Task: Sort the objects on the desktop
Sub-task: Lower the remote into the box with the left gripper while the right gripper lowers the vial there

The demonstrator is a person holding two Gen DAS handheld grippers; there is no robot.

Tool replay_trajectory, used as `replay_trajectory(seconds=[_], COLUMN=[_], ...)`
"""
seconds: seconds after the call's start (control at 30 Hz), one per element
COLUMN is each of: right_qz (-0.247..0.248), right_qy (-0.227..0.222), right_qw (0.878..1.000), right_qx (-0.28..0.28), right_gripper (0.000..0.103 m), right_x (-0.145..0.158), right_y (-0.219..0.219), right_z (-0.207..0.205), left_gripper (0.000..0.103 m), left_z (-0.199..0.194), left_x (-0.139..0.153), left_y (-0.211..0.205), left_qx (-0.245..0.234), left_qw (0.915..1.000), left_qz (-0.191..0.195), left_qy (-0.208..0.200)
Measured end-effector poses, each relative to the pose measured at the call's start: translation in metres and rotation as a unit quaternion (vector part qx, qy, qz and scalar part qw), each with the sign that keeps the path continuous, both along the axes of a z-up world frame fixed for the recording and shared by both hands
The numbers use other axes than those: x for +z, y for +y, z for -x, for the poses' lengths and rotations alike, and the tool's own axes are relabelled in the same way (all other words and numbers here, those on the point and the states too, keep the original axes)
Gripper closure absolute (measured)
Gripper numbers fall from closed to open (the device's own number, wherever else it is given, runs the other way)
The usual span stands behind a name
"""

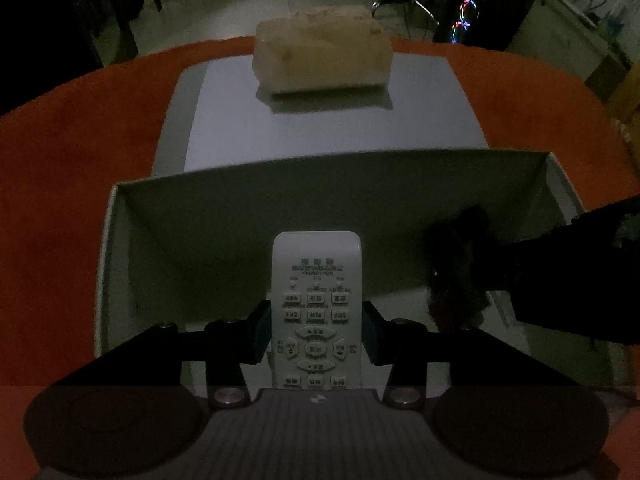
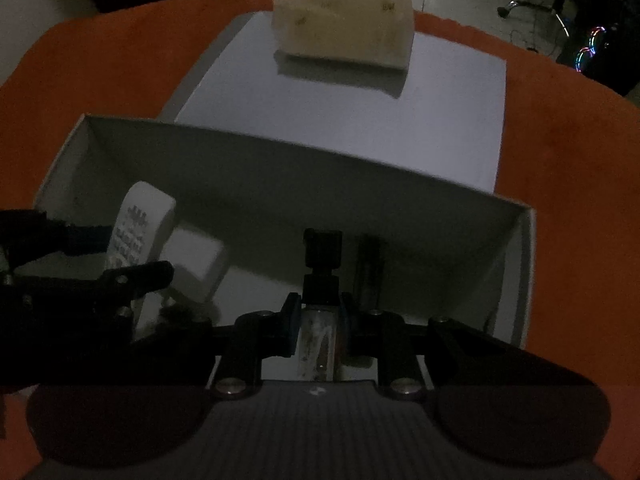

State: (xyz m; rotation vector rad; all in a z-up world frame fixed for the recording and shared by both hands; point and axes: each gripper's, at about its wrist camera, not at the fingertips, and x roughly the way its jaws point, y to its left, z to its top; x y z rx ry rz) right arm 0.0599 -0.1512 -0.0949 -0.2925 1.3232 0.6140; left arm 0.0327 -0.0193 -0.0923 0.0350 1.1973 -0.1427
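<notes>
A white remote control with rows of buttons hangs over the open white box, and my left gripper is shut on its sides. From the right wrist view, the remote and left gripper are in the box's left part. My right gripper is shut on a slim silver bottle with a black pump top, inside the box near its middle. The right gripper's dark body comes in from the right of the left wrist view.
Beyond the box lies a flat white lid with a pale tissue pack on its far end. An orange-red cloth covers the round table. Chair bases and a computer with coloured lights stand on the floor behind.
</notes>
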Motion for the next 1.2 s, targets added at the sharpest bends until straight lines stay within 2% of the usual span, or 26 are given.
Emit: replay_trajectory(seconds=[0.33, 0.6, 0.8, 1.2], right_qz=[0.020, 0.007, 0.012, 0.033], right_qy=[0.017, 0.028, 0.043, 0.041], right_qw=[1.000, 1.000, 0.999, 0.999], right_qx=[-0.006, 0.000, -0.006, 0.001], right_gripper=[0.081, 0.081, 0.081, 0.079], right_x=[-0.031, -0.045, -0.062, -0.077], right_y=[0.012, 0.036, 0.041, 0.041], right_z=[-0.001, -0.001, -0.006, 0.001], left_gripper=[0.063, 0.062, 0.062, 0.062], left_z=[-0.010, -0.015, -0.019, -0.025], left_x=[-0.029, -0.048, -0.056, -0.057], left_y=[0.000, 0.003, 0.004, -0.001], left_qx=[0.008, 0.018, 0.019, 0.015], left_qw=[0.9995, 0.9988, 0.9985, 0.9983], left_qz=[-0.022, -0.022, -0.026, -0.048], left_qy=[0.022, 0.039, 0.044, 0.030])
